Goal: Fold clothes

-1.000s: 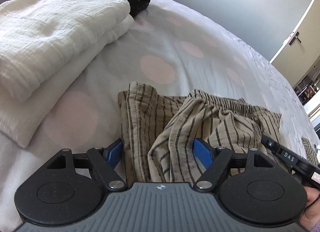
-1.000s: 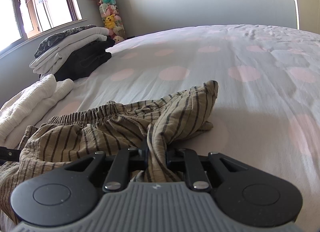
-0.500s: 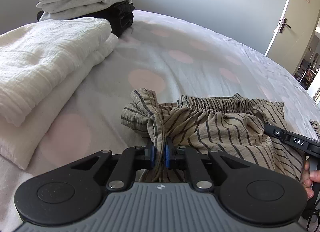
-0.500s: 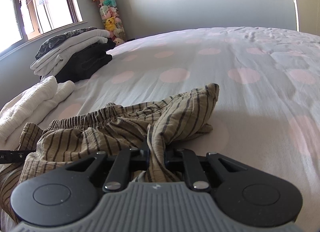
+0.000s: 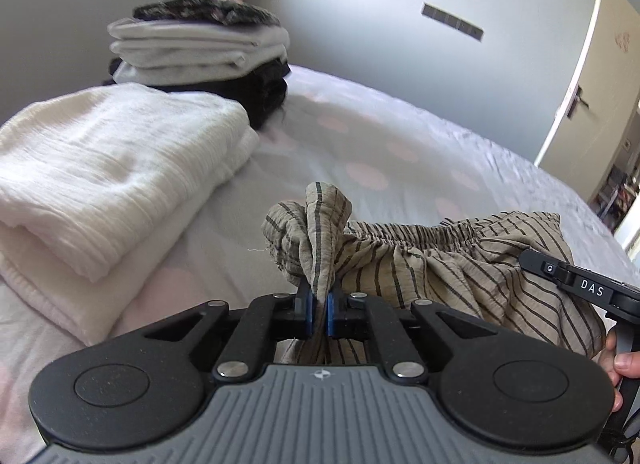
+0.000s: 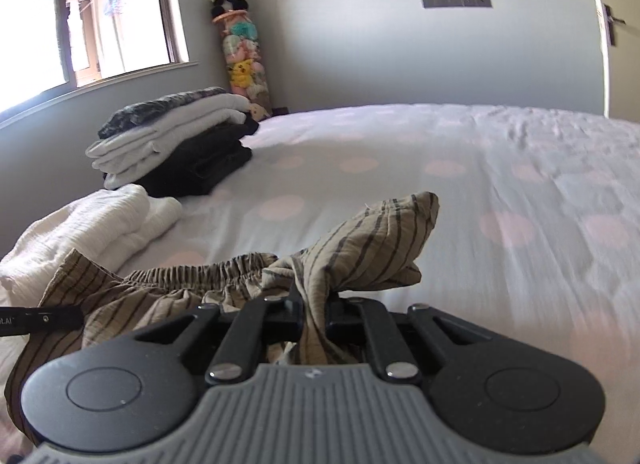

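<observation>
Two hand-held grippers each pinch one end of a pair of tan shorts with thin dark stripes (image 5: 460,264), raised slightly above a bed.

In the left wrist view, the left gripper (image 5: 319,310) is clenched on a bunched corner of the shorts, its blue-padded fingers (image 5: 306,308) pressed together with fabric standing up between them at 12 o'clock. The gathered elastic waistband runs away toward 3 o'clock, where the black body of the other gripper, marked "DAS", and part of a hand (image 5: 616,368) show at the edge.

In the right wrist view, the right gripper (image 6: 314,316) is likewise clamped on the shorts (image 6: 360,248); a loose flap of cloth rises toward 1 o'clock, and the waistband stretches toward 9 o'clock.

The bed sheet (image 6: 500,168) is white with pale pink dots. At 10 o'clock lies a folded white textured cloth (image 5: 104,180), and beyond it a stack of folded clothes (image 6: 172,144) in grey, white and black. A tower of plush toys (image 6: 240,48) topped by a panda stands in the room corner beside a window (image 6: 100,12).
</observation>
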The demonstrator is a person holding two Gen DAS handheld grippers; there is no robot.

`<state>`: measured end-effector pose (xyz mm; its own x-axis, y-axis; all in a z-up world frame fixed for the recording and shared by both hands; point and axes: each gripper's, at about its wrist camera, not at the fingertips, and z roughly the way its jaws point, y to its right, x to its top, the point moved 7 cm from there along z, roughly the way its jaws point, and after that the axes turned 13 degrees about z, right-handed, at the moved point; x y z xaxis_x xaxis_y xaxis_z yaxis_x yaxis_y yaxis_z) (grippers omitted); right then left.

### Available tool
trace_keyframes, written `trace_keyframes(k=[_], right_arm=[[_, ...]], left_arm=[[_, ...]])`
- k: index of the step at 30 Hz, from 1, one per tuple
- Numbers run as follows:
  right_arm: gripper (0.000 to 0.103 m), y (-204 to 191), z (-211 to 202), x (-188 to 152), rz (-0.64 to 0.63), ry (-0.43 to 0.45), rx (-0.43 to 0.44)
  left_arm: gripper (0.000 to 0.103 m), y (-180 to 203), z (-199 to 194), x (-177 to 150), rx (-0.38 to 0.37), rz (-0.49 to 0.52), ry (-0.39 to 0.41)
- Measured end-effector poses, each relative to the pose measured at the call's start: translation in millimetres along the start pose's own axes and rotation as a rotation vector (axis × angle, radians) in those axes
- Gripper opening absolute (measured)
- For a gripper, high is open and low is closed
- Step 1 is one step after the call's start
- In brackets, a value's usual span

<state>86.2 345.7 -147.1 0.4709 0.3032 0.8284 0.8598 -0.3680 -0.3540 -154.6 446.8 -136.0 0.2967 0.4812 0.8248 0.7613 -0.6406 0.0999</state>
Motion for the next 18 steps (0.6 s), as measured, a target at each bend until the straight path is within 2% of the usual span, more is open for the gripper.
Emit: trace_keyframes(k=[9, 14, 18], right_arm=[[0.010, -107, 21, 80, -0.200, 0.039, 0.174], [0.010, -192, 58, 114, -0.335, 0.021, 0.310], [0.010, -263, 99, 123, -0.442, -0.022, 0.424]], left_arm=[[0.007, -62, -51, 46, 0.145, -0.225, 0.172], [0.007, -116, -70, 56, 0.281, -0.396, 0.205], [0.007, -161, -77, 55, 0.369, -0.522, 0.219]])
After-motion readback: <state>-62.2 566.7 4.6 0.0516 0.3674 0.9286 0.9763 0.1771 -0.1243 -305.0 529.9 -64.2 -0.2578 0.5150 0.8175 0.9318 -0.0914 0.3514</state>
